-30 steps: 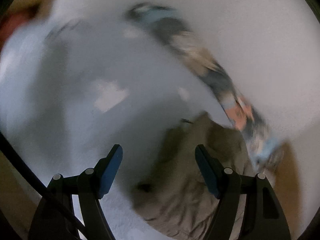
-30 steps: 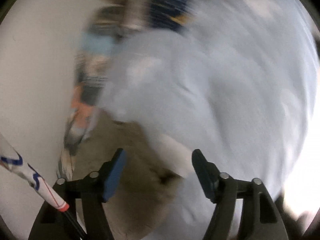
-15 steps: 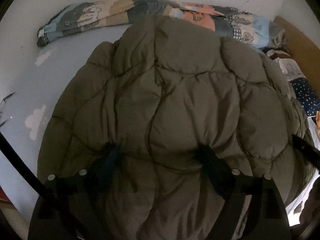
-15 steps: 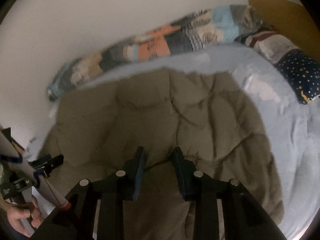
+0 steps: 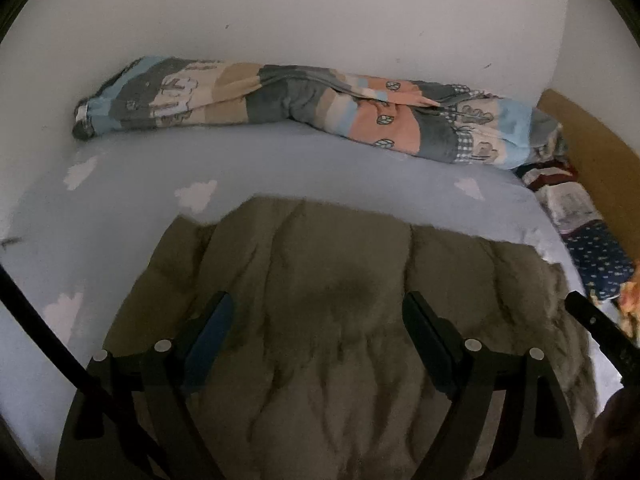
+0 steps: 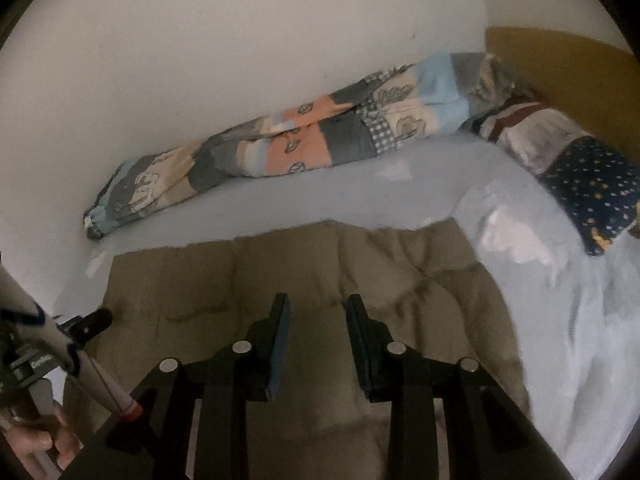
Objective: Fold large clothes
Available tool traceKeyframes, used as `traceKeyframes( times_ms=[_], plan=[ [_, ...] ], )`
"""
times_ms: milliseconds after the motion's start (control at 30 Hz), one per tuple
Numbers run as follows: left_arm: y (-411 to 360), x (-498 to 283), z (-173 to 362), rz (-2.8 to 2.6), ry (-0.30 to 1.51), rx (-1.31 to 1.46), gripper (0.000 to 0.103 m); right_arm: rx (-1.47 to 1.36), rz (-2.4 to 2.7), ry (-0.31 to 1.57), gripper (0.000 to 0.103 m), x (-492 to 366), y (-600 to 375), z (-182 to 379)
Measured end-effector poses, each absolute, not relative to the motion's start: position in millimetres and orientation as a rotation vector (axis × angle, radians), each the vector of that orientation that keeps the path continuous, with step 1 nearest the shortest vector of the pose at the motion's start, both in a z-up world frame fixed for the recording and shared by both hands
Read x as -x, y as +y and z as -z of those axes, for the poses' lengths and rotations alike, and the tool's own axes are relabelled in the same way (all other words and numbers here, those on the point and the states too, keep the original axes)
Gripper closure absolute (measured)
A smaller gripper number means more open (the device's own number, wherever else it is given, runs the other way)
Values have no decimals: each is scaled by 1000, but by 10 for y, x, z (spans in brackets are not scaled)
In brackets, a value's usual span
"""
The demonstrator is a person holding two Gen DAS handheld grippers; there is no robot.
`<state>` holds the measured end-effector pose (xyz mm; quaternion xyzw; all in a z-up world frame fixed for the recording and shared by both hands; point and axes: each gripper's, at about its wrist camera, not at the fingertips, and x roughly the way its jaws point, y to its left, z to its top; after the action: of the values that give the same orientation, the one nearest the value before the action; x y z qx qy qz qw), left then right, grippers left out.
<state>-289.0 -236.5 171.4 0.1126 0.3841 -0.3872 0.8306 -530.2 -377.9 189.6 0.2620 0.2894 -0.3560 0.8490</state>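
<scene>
My olive quilted jacket [image 5: 320,320] lies spread flat on the bed [image 5: 120,208], over the near half of the pale blue cloud-print sheet, its far hem running roughly parallel to the wall-side edge. I judge it is laid out this way so that its full width is exposed before the first fold.

My left claw [image 5: 316,332] hangs over the jacket's near part with its jaws standing wide; nothing is pinched between them. My right claw [image 6: 316,340] hangs over the same garment nearer the bed's head end, jaws narrow but parted, a clear gap showing between the pads, with padding below them and not in them. Whether either claw's tips brush the cloth I cannot tell.

A rolled patchwork blanket [image 5: 300,108] lies along the wall-side edge, and the pillows [image 6: 560,152] sit at the head corner, well apart from the jacket; this leaves the middle of the bed free as a folding surface.

In the right wrist view, the hand [image 6: 32,440] carrying the left claw's handle shows at the lower left.
</scene>
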Motion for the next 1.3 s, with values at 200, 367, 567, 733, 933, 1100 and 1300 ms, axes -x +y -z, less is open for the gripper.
traceKeyframes(
  times_ms=[200,367,567,733,933,1100,1300],
  plan=[
    [-2761,2641,-1350,793,907,-316,17,-545,740,698,71,4811,-4059,-1626],
    [-2849,2471,-1147,798,982,-300,10,-608,737,838,71,4581,-4230,-1240],
    [-2781,2561,-1192,786,965,-294,8,-665,725,864,69,4607,-4337,-1029],
    [-2596,2810,-1463,839,901,-252,8,-660,750,798,67,4758,-4246,-1254],
    [-2320,3289,-1631,874,823,-296,8,-590,741,777,60,4882,-3958,-1537],
    [-1955,3720,-1624,854,813,-343,8,-547,722,818,60,5027,-3602,-1576],
    [-1639,4024,-1505,807,816,-402,8,-599,745,784,52,5474,-3115,-1606]
  ],
)
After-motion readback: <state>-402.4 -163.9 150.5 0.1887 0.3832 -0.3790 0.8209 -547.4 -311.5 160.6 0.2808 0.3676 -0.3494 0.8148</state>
